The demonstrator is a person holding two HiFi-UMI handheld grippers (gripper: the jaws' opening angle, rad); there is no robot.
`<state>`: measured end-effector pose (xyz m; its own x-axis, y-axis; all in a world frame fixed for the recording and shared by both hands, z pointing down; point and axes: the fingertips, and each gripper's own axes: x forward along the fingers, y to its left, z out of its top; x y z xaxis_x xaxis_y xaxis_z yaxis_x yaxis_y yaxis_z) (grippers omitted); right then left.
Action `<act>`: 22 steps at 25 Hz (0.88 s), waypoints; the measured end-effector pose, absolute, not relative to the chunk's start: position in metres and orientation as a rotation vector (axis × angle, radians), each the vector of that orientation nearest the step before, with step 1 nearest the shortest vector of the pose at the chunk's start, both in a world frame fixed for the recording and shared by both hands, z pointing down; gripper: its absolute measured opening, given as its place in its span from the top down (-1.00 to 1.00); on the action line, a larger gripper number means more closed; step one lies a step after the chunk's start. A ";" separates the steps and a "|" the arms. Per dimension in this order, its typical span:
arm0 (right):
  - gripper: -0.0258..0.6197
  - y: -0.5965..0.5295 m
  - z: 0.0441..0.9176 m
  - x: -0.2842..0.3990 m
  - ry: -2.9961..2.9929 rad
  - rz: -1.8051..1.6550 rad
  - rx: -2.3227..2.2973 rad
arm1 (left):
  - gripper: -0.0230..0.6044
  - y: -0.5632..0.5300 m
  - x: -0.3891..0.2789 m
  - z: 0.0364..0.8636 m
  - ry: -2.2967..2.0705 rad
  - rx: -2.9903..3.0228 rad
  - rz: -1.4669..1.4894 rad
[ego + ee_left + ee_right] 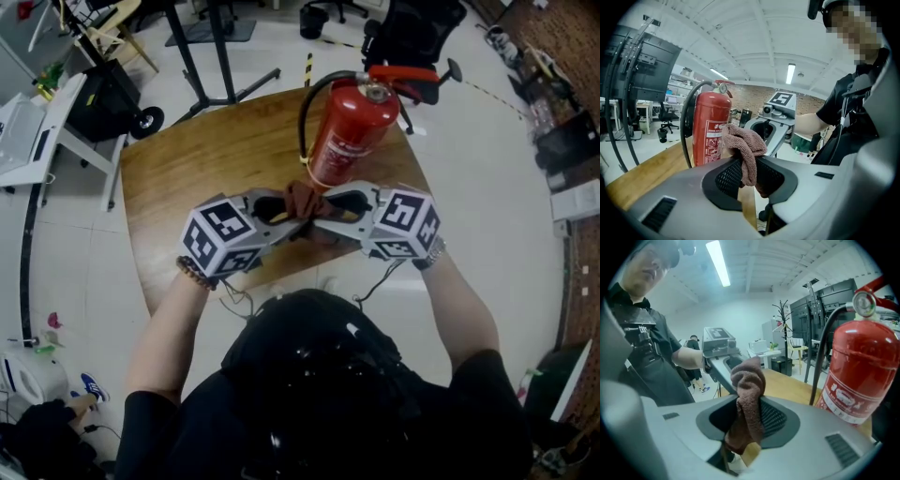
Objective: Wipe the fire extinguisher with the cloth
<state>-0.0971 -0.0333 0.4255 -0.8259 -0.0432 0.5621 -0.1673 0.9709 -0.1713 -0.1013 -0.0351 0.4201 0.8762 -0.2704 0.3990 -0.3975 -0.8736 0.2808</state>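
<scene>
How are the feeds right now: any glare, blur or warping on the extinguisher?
Head view: sharp, edges bowed, soft sheen on the fire extinguisher. Left gripper view: fisheye, black corners, bright ceiling lamp. Right gripper view: fisheye too, cloth slightly soft.

Fire extinguisher (352,131) upper centre on the surface (187,169); just below it the cloth (302,201), flanked by left hand-held gripper (279,215) and right hand-held gripper (330,210).
</scene>
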 end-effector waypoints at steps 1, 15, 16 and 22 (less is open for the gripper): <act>0.39 -0.035 0.425 -0.096 -2.534 0.280 0.149 | 0.70 -0.038 -0.101 0.420 -0.523 2.695 0.510; 0.24 -0.065 0.425 -0.040 -2.562 0.277 0.334 | 0.71 -0.118 -0.104 0.359 -1.155 2.721 0.675; 0.24 -0.064 0.427 -0.037 -2.559 0.278 0.332 | 0.71 -0.124 -0.104 0.355 -1.199 2.713 0.690; 0.25 -0.065 0.429 -0.022 -2.574 0.297 0.351 | 0.71 -0.163 -0.101 0.336 -1.427 2.641 0.726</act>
